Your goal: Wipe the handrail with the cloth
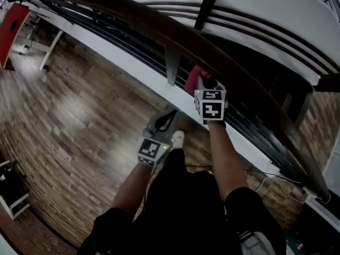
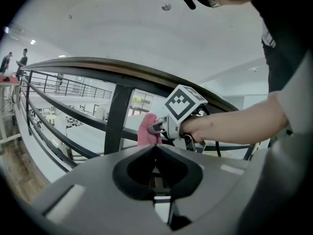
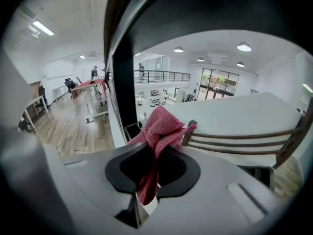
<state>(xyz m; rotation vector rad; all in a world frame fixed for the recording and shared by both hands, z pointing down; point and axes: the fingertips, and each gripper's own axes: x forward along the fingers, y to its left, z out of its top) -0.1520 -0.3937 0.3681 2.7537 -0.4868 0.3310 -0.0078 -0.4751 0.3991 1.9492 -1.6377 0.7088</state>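
Observation:
The dark wooden handrail [image 1: 159,23] curves from the upper left to the lower right. My right gripper [image 1: 201,83] is shut on a pink cloth [image 1: 192,79], held just under the rail beside an upright post [image 1: 171,62]. I cannot tell whether the cloth touches the rail. In the right gripper view the cloth [image 3: 161,124] bunches out of the right gripper [image 3: 155,148], with the handrail [image 3: 195,13] overhead. My left gripper [image 1: 171,113] hangs lower and nearer to me, shut on nothing. The left gripper [image 2: 155,147] looks up at the handrail [image 2: 122,70], the cloth [image 2: 145,131] and the right gripper [image 2: 159,127].
Thin dark lower rails [image 1: 106,33] run under the handrail along a white ledge [image 1: 122,62]. Below is wood flooring [image 1: 69,121], with a red table [image 1: 13,25] at far left. A white cable [image 1: 265,182] lies near the ledge. My shoe [image 1: 178,138] is by the left gripper.

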